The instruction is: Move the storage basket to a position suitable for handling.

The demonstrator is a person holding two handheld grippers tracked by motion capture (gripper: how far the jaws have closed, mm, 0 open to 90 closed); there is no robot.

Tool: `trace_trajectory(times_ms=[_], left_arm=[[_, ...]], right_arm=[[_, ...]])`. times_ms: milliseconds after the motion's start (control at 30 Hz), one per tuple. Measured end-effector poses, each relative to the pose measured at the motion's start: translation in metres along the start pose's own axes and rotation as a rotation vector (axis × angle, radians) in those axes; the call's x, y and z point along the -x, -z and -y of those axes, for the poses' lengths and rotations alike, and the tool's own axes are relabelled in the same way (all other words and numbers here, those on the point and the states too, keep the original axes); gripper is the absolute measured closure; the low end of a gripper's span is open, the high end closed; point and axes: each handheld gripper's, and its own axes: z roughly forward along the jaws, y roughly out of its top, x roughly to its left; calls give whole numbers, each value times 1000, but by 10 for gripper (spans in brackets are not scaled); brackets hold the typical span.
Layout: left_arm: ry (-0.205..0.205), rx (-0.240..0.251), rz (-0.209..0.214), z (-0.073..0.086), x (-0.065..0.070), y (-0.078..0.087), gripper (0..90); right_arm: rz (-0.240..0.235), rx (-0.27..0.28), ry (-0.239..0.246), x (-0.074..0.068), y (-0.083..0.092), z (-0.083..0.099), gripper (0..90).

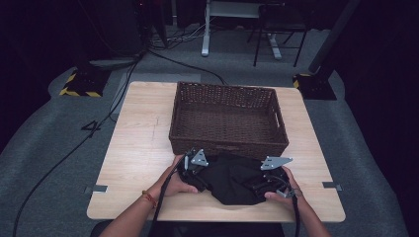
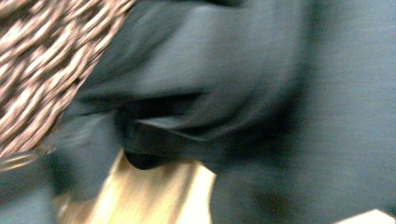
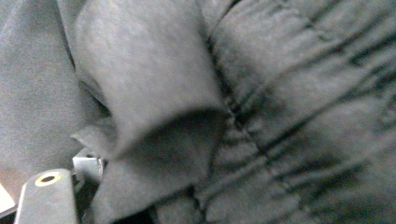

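The left gripper (image 1: 193, 165) presses into the left edge of a crumpled black cloth garment (image 1: 233, 178) with soft folds and a gathered, ribbed band, lying on the pale wooden table (image 1: 133, 148) just before the brown woven wicker basket (image 1: 227, 118). The right gripper (image 1: 273, 177) meets its right edge. I cannot tell either's jaw opening.

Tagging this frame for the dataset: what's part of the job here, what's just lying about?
In the job:
- black cloth, bunched on the table between both hands
- wicker basket, empty, just behind the cloth
- left claw and right claw, both at the cloth; grip hidden

Lying about:
- chair and desk frame on the floor behind
- black cables on the carpet
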Motion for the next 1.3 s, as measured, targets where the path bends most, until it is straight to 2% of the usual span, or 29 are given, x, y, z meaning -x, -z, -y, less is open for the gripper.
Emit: trace_trajectory(times_ms=[67, 200, 233, 367, 433, 500, 633, 767, 933, 1067, 1200, 1300], left_arm=[[-8, 8, 10, -2, 2, -1, 223], [-14, 28, 34, -5, 4, -2, 495], [-16, 31, 39, -5, 5, -3, 536], [-15, 41, 57, -5, 5, -4, 672], [-27, 40, 54, -5, 7, -4, 703], [-38, 32, 48, -5, 9, -3, 721], [-36, 33, 49, -4, 10, -2, 730], [-29, 37, 49, -2, 12, -1, 732], [-41, 30, 44, -2, 16, 0, 739], [-45, 34, 54, -2, 14, 0, 739], [-53, 30, 58, -2, 13, 0, 739], [-41, 36, 58, -2, 14, 0, 739]], right_arm=[[-2, -6, 7, 0, 0, -1, 191], [-28, -1, 11, 2, 1, -1, 297], [-36, -3, 16, 2, 2, -2, 319], [-51, -7, 14, 1, 3, -2, 394], [-59, -4, 7, 2, 3, -2, 417], [-64, -3, 10, 1, 4, -2, 441], [-75, 2, -1, 2, 5, -1, 465], [-70, 7, -4, 1, 7, 0, 477], [-63, 20, -7, 1, 10, 1, 497], [-54, 22, -5, 0, 11, 1, 500], [-66, 25, -6, 1, 10, 2, 500], [-68, 27, -7, 2, 10, 2, 500]])
